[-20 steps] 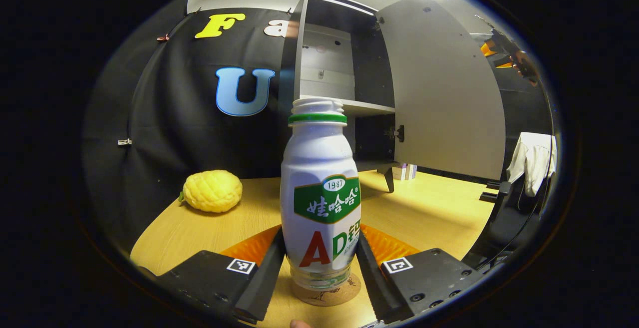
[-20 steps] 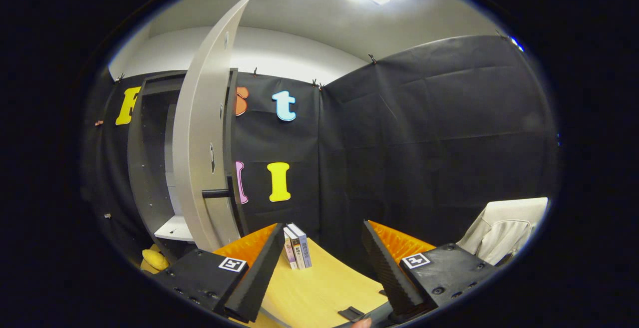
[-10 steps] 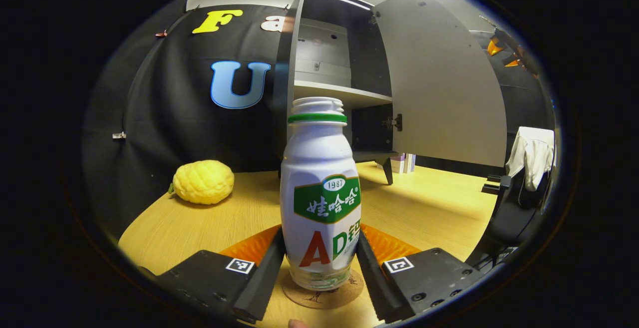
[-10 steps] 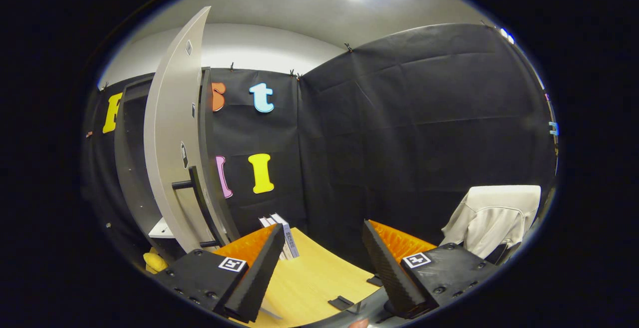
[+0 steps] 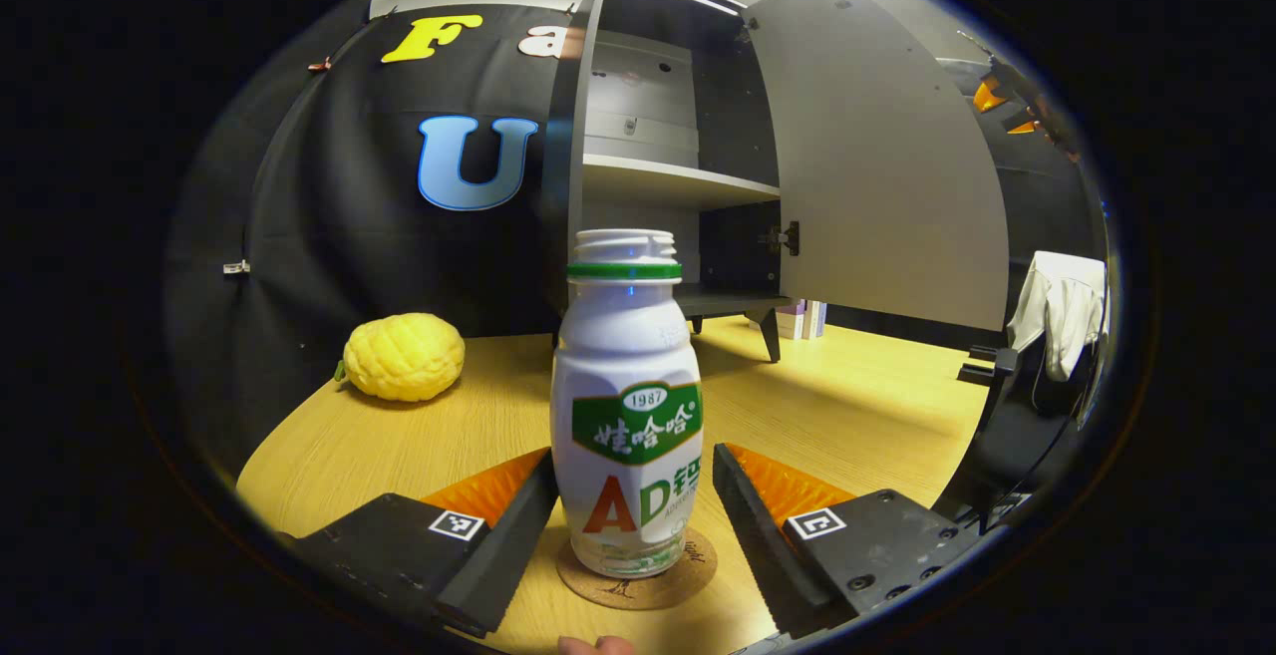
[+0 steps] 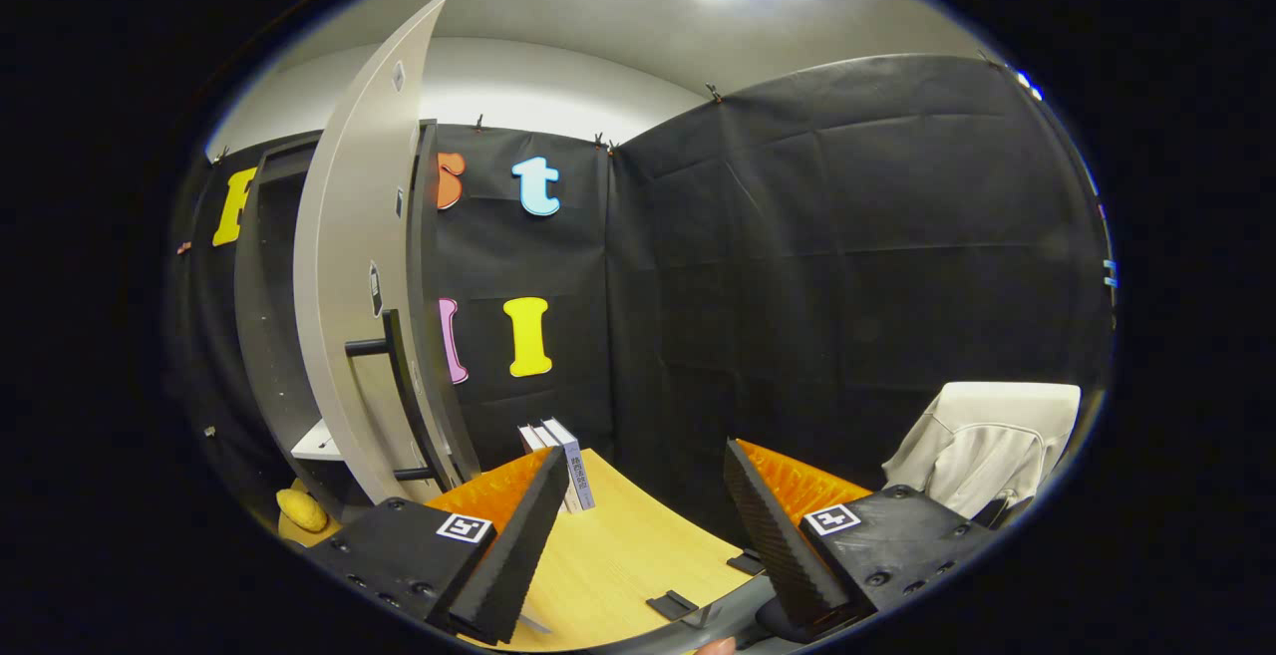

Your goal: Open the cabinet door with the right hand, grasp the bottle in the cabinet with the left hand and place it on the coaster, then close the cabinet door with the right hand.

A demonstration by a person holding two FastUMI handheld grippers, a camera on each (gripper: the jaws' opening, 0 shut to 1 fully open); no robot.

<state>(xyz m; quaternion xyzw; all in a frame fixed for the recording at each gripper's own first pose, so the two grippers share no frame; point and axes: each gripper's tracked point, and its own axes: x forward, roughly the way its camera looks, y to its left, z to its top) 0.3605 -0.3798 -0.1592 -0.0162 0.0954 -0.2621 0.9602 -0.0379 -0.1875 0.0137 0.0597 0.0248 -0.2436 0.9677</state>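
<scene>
A white bottle (image 5: pixel 626 406) with a green neck ring and no cap stands upright on a round cork coaster (image 5: pixel 638 595) on the wooden table (image 5: pixel 857 416). My left gripper (image 5: pixel 631 461) is open around the bottle's lower half, and a narrow gap shows on each side. Behind it the grey cabinet (image 5: pixel 638 137) stands with its door (image 5: pixel 877 147) swung wide open. My right gripper (image 6: pixel 644 456) is open and holds nothing, to the right of the door's edge (image 6: pixel 359 266) and its dark bar handle (image 6: pixel 399 386). It also appears small at the far right (image 5: pixel 1007 102) in the left gripper view.
A yellow bumpy fruit (image 5: pixel 404 356) lies on the table left of the cabinet. Some books (image 6: pixel 563 456) stand upright behind the cabinet's right side. A pale jacket (image 6: pixel 987 446) hangs over a chair beyond the table's right edge.
My left gripper's fingers have spread off the bottle, which has come down to rest on the coaster. The right gripper has shifted only slightly beside the open door.
</scene>
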